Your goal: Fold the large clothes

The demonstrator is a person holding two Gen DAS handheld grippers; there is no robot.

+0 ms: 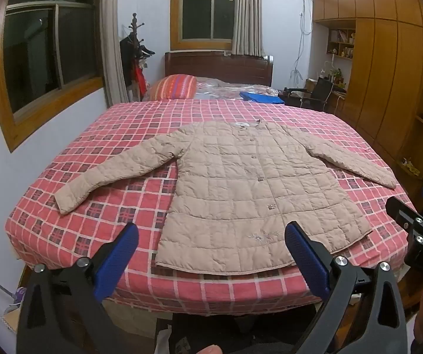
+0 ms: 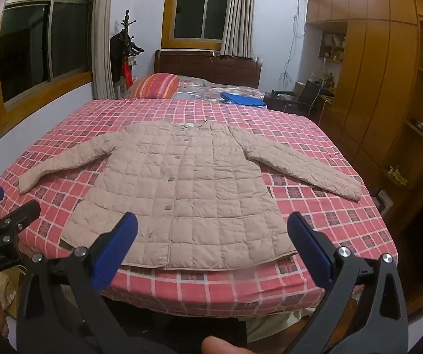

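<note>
Both tongs hang wide apart and empty at the foot of the bed: our left tongs (image 1: 211, 247) short of the hem, our right tongs (image 2: 211, 244) likewise. Ahead lies the beige quilted button-front jacket (image 1: 241, 183), spread flat and face up on the red checked bedspread (image 1: 117, 206), sleeves angled outward. We judge folding has not begun; a clean start means pinching each cuff and bringing the sleeves across the chest. Open bedspread surrounds the jacket, though its hem sits near the bed's front edge.
</note>
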